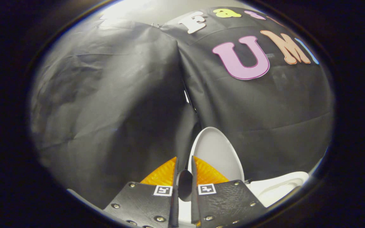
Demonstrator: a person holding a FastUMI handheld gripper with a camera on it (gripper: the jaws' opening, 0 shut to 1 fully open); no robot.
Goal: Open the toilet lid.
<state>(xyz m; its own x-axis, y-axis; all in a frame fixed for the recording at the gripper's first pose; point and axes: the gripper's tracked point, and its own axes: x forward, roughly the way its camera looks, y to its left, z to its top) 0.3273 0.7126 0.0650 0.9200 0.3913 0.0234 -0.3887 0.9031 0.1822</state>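
Note:
The white toilet lid stands raised, close to upright, against the black cloth wall. Its near rim runs down into the narrow gap between my fingers. My gripper is shut on that rim, one finger on each side of it, with the lid's inner face showing beyond the right finger. Below and to the right of the lid lies the white toilet seat, flat and uncovered.
The booth's black cloth wall hangs right behind the lid, with a seam in the cloth just above it. A pale strip of the toilet's rim shows left of the fingers.

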